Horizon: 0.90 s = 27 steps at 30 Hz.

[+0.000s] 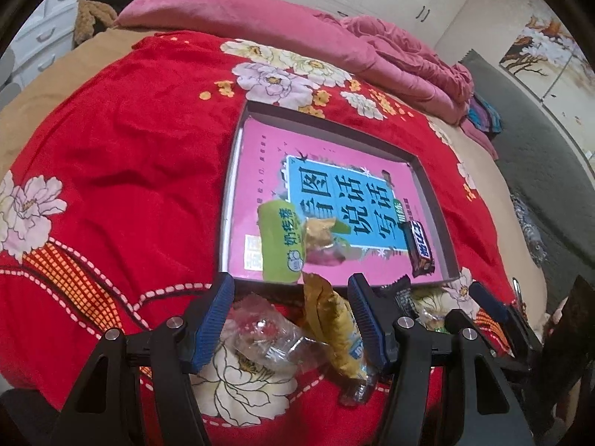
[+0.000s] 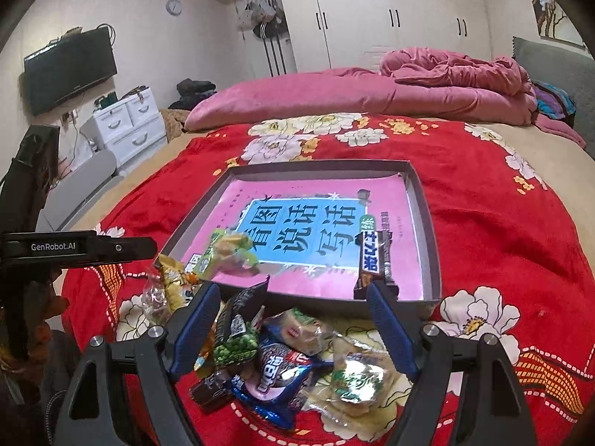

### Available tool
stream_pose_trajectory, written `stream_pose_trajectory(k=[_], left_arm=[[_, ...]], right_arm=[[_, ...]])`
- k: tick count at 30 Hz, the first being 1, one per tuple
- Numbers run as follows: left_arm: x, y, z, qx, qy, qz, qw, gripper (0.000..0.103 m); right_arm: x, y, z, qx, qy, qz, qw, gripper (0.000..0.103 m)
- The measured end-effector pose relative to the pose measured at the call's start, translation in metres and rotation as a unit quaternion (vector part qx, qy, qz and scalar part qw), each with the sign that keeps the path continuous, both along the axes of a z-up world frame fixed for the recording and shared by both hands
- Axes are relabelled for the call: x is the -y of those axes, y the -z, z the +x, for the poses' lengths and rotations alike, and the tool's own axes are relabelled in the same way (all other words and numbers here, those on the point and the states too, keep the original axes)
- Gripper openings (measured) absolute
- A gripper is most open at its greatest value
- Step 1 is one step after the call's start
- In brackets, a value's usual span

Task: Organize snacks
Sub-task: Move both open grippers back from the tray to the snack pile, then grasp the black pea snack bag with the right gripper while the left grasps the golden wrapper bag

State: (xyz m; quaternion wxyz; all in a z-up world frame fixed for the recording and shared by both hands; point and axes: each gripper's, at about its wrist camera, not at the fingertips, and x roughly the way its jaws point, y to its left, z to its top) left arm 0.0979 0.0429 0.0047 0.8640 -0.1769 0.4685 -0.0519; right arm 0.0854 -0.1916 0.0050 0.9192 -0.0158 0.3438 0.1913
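A shallow grey box (image 1: 431, 189) (image 2: 427, 219) lies on the red floral bedspread with a pink book as its floor. In it are a green snack pack (image 1: 280, 245) (image 2: 230, 252), a gold candy (image 1: 318, 234) and a Snickers bar (image 1: 420, 249) (image 2: 373, 256). My left gripper (image 1: 290, 290) is open over a gold packet (image 1: 334, 330) and a clear wrapper (image 1: 260, 330) lying before the box. My right gripper (image 2: 293, 297) is open above a loose pile: a green pea pack (image 2: 234, 351), a blue cookie pack (image 2: 275, 375) and a clear-wrapped pastry (image 2: 353, 375). Neither holds anything.
A rumpled pink quilt (image 2: 427, 85) lies across the far side of the bed. White drawers (image 2: 126, 122) and a wall television (image 2: 70, 70) stand at the left, with wardrobes behind. The left gripper's black housing (image 2: 74, 247) juts in from the left of the right wrist view.
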Motion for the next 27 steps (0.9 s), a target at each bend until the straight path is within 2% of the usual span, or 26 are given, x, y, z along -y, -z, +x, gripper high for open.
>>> stream_pose_trajectory(k=[9, 27], left_arm=[[0.012, 0.007, -0.003, -0.014, 0.02, -0.018, 0.9996, 0.065], [0.023, 0.018, -0.004, -0.031, 0.033, -0.031, 0.9985, 0.065]], right_arm=[[-0.019, 0.01, -0.004, -0.024, -0.013, -0.015, 1.0, 0.081], [-0.033, 0.017, -0.014, -0.034, -0.015, -0.035, 0.999, 0.081]])
